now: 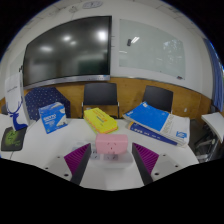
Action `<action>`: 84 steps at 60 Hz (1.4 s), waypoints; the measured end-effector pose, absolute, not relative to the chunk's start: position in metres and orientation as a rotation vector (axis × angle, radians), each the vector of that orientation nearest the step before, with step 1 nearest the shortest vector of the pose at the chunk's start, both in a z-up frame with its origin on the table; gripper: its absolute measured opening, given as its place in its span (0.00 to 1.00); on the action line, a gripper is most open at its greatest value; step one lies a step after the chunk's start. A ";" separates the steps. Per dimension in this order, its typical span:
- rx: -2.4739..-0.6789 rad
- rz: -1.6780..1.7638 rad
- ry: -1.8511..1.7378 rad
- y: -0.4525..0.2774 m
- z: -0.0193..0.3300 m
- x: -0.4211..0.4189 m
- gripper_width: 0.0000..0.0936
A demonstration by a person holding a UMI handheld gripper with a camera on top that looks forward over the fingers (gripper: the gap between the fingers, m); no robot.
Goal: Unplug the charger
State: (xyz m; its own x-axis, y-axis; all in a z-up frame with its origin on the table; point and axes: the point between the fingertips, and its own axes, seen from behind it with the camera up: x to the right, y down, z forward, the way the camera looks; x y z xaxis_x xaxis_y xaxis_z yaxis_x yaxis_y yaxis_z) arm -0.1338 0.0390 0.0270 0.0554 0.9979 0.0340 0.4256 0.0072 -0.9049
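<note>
Hovering low over the white desk (60, 150), the gripper (112, 160) has its two fingers spread wide, released and grasping nothing, their magenta pads (77, 157) facing each other across an empty gap. Just ahead, at twelve o'clock from the fingers, sits a small pink box-shaped block (109, 147) on the desk; from the task I judge it the charger or the socket block that carries it, but no cable or plug prongs can be made out, so I cannot tell for certain. The fingers probably stay open this wide so they can slide around the block's sides before closing.

Beyond it, at about eleven o'clock, lies a flat yellow packet (99, 120). At one o'clock rests a blue book-like carton with a white edge (158, 122). At ten o'clock stands a blue and white cardboard box (52, 117). Two dark chairs (100, 96) are pushed in behind the desk, under a large dark wall screen (68, 50) and a whiteboard (150, 48).
</note>
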 end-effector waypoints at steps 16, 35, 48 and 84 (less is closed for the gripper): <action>-1.538 0.961 -1.482 0.030 0.020 -0.168 0.74; -1.401 0.975 -1.421 0.032 0.078 -0.184 0.39; -1.579 0.976 -1.231 0.092 0.172 -0.185 0.40; -1.824 0.559 -1.579 0.201 -0.009 -0.123 0.94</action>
State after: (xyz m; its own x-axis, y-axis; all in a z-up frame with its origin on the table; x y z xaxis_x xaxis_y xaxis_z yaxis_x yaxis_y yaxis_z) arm -0.1229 0.2014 -0.0086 0.1828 0.9784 0.0963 0.6999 -0.0607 -0.7117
